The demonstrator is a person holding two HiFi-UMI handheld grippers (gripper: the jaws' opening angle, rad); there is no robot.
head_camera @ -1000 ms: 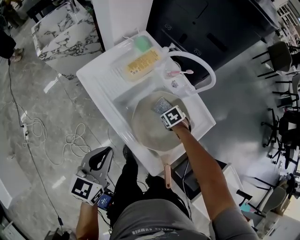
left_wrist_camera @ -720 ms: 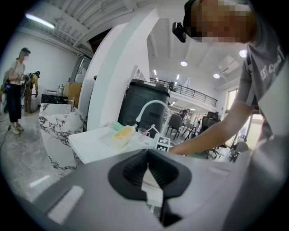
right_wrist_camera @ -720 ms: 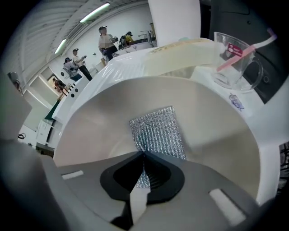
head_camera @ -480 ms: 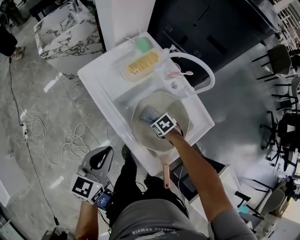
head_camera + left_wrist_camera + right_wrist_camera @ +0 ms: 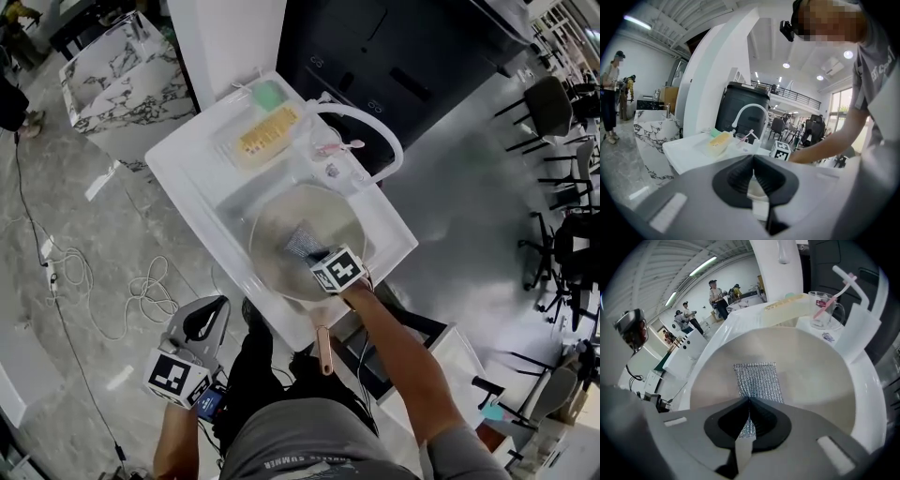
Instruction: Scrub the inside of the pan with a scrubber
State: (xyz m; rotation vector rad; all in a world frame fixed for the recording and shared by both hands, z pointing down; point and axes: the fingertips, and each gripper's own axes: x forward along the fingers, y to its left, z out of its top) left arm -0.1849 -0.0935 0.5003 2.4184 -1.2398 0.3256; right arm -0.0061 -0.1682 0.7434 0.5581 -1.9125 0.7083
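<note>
No print here can be read. The small red label on the glass (image 5: 824, 309) is too small to make out, and the cube on your right gripper (image 5: 749, 399) carries only a black square marker.

Your right gripper's jaws are pressed narrow on the near edge of the scrubber (image 5: 757, 379). This silvery mesh rectangle lies flat on the floor of the pan (image 5: 811, 376) and reaches away from the jaws toward the upper frame.

In the head view the pan sits in the white sink (image 5: 187, 169) at centre, with its handle (image 5: 324, 349) pointing to the lower frame. The glass holds a pink toothbrush (image 5: 836, 284). A tray (image 5: 225, 148) at the upper left holds a yellow block (image 5: 265, 131).

Your left gripper (image 5: 199, 323) hangs at the lower left, well apart from the sink, with its jaws together on nothing.
</note>
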